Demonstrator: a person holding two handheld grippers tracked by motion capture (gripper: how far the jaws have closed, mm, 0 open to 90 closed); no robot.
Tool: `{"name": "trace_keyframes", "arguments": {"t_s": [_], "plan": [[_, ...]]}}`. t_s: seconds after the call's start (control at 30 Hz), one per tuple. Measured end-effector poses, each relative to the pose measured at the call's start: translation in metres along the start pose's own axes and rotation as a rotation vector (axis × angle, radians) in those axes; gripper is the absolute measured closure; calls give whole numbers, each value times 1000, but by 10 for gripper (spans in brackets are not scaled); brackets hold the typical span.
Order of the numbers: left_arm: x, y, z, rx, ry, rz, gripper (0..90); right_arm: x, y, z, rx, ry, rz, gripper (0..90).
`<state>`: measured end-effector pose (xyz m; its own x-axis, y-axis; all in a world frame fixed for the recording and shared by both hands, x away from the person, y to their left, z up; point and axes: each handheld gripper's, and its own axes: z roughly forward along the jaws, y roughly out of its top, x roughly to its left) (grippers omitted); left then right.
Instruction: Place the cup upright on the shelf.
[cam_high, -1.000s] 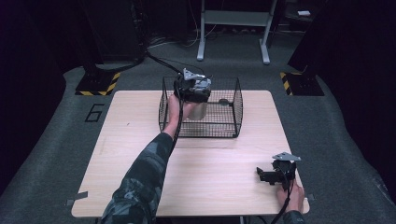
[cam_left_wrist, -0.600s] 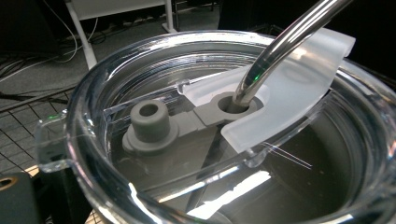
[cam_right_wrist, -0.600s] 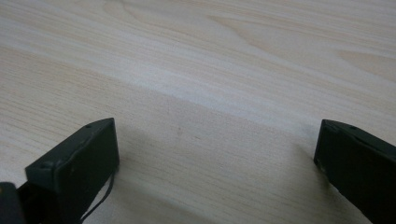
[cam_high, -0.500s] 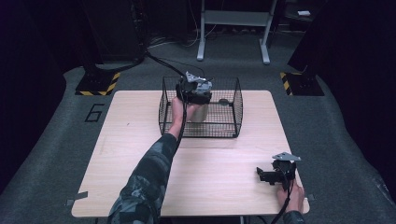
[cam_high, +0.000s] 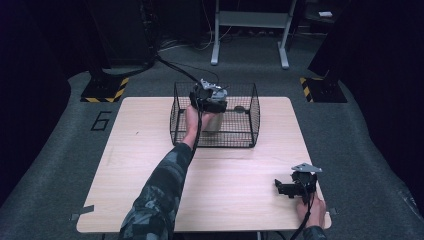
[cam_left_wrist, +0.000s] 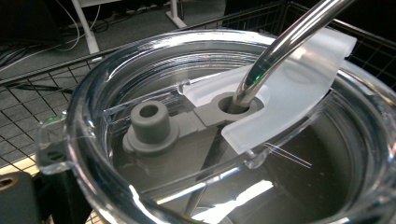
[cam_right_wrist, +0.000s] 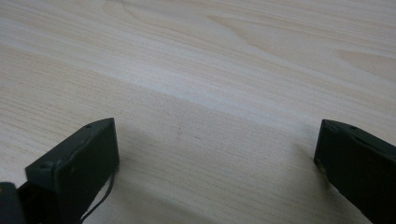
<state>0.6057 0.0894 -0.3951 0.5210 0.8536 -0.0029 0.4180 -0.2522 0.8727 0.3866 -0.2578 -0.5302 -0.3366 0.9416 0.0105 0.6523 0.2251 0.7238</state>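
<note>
Tumbler (cam_high: 214, 120) stands upright in wire basket (cam_high: 248, 120), straw (cam_left_wrist: 285, 46) tilted; left gripper (cam_high: 207, 97) grip unclear; right gripper (cam_high: 295, 187) spread wide.

The person wears a camouflage sleeve (cam_high: 159, 195) in dark greens and greys, and each black claw, left (cam_high: 209, 98) and right (cam_high: 296, 186), carries a grey three-cornered plate and a black cable.

Black wire basket (cam_high: 240, 131), pale wood table (cam_high: 150, 165), camouflage sleeve (cam_high: 160, 195).
</note>
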Motion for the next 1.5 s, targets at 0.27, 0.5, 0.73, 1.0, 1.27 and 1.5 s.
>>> {"name": "trace_keyframes", "arguments": {"t_s": [0.27,0.5,0.73,1.0,1.27,1.5], "plan": [[0,-2,6,12,9,-12,40,0,0,0,1,0,4,0],[2,-4,10,24,10,-25,40,0,0,0,0,0,4,0],[0,-7,15,36,18,-22,40,0,0,0,4,-4,-9,0],[-2,-10,21,53,26,-17,40,0,0,0,0,0,4,0],[-4,-13,19,60,28,-2,39,0,0,0,1,0,4,0],[-4,-18,10,94,27,15,38,0,0,0,5,-5,-10,0]]}}
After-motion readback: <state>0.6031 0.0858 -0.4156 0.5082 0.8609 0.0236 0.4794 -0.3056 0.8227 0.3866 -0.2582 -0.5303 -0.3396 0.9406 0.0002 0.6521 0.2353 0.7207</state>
